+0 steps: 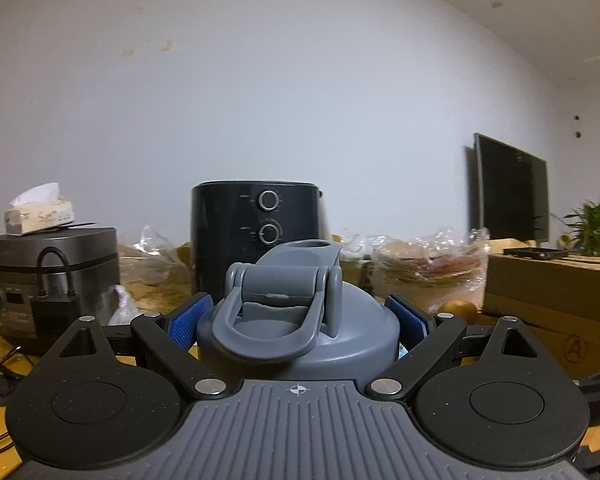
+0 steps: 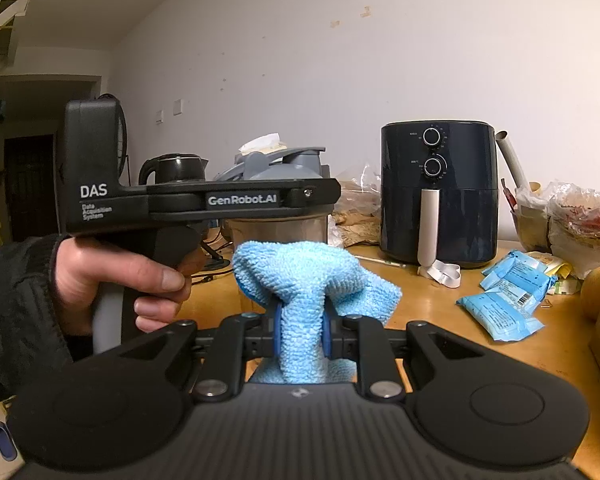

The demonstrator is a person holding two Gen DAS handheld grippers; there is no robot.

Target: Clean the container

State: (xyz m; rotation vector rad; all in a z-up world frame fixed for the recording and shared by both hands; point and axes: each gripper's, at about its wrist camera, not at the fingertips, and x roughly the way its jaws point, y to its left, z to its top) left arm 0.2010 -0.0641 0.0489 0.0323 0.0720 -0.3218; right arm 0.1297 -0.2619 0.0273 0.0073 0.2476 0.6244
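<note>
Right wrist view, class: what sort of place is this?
Probably a home kitchen or dining area: an air fryer and electric kettle stand on a cluttered wooden table.

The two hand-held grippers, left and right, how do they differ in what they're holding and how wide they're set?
The left hand-held gripper is spread wide around a rigid grey bottle lid; the right hand-held gripper is nearly shut on a soft blue cloth. The lid's pads sit at its sides, while the cloth bunches out above the right pads. Both have blue pads and black linkages.
</note>
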